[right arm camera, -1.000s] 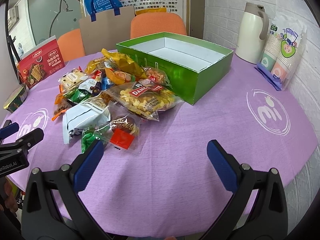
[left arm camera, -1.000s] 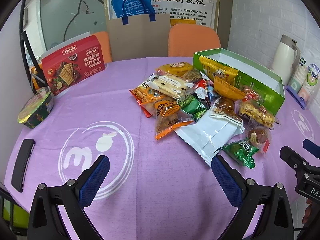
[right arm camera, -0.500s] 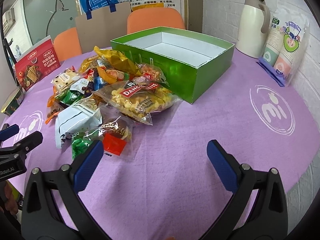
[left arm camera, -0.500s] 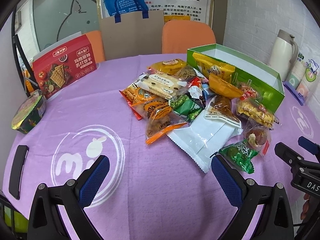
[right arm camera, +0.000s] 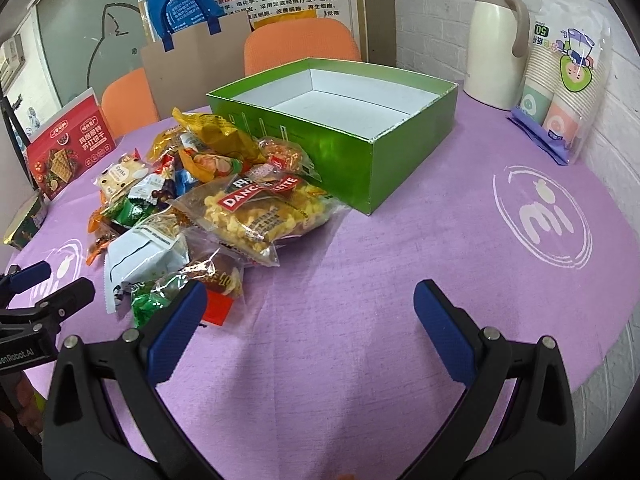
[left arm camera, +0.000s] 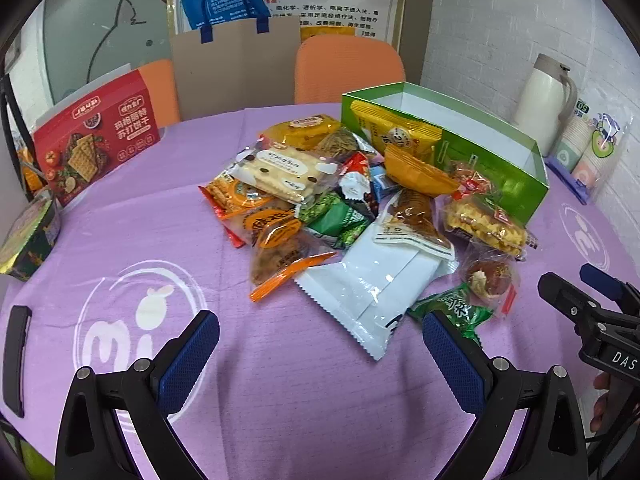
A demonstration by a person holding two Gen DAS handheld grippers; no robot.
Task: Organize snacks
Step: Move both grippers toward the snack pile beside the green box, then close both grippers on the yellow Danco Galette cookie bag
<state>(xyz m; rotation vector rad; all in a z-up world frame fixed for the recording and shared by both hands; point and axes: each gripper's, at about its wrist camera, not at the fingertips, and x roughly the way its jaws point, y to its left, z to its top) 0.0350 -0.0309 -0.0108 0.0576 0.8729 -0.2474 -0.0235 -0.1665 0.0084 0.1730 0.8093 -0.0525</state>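
A heap of wrapped snacks (left arm camera: 340, 200) lies mid-table against a green box (left arm camera: 500, 168) whose white inside holds nothing (right arm camera: 340, 96). A white packet (left arm camera: 372, 288) and a small green packet (left arm camera: 452, 312) lie nearest. My left gripper (left arm camera: 320, 356) hovers open just short of the white packet, nothing between its fingers. My right gripper (right arm camera: 310, 328) is open too, its left finger over the small green packet (right arm camera: 152, 300) and a clear red-labelled packet (right arm camera: 216, 280). A yellow snack bag (right arm camera: 260, 208) leans by the box. Each gripper shows at the edge of the other's view.
A red cracker box (left arm camera: 92, 140) and a round tin (left arm camera: 28, 236) sit far left, a black object (left arm camera: 16, 356) at the left edge. A white thermos (right arm camera: 496, 40) and packed paper cups (right arm camera: 560, 80) stand at the right. Orange chairs (left arm camera: 348, 68) are behind the purple tablecloth (right arm camera: 400, 260).
Both grippers have moved forward toward the snack heap, so the packets and box appear closer and lower in view. Both stay open.
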